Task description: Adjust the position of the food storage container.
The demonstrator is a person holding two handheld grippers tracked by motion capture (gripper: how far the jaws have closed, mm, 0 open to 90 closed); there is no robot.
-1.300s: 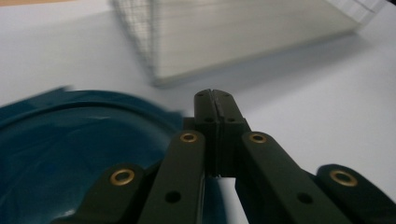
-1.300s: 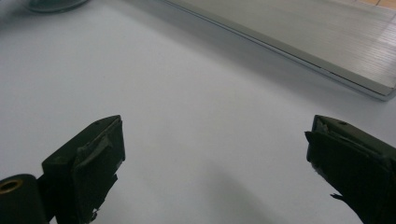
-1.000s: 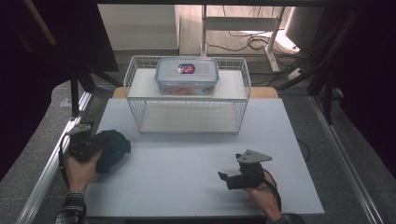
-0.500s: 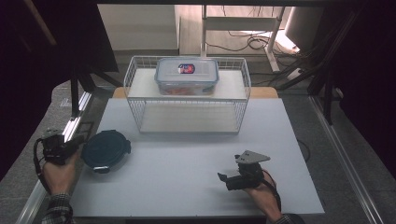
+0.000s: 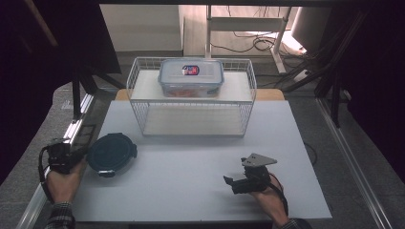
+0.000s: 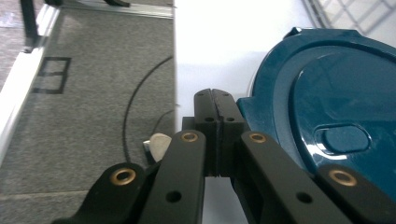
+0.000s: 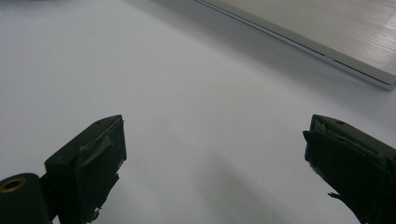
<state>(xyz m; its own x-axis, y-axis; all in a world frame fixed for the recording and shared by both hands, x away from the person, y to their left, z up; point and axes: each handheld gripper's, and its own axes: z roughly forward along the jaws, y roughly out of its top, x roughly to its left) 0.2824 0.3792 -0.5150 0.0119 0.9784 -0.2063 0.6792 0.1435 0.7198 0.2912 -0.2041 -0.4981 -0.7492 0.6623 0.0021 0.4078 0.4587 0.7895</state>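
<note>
Nearest to the person, the right gripper rests on the white table, well to the right of the round blue lid. In the right gripper view its jaws are spread wide, with nothing but bare table between them.

The left gripper sits just left of the blue lid, at the table's left edge. Its jaws are pressed tight together, and nothing is pinched between them. The lid lies flat on the table, beside the jaws. I cannot tell if it touches them.

Farther back than the lid stands a white wire basket. On top of it sits a clear food box with its own lid shut.

It looks like the lid is set down and let go. Next, the left gripper would need to open up before it can pick anything.
</note>
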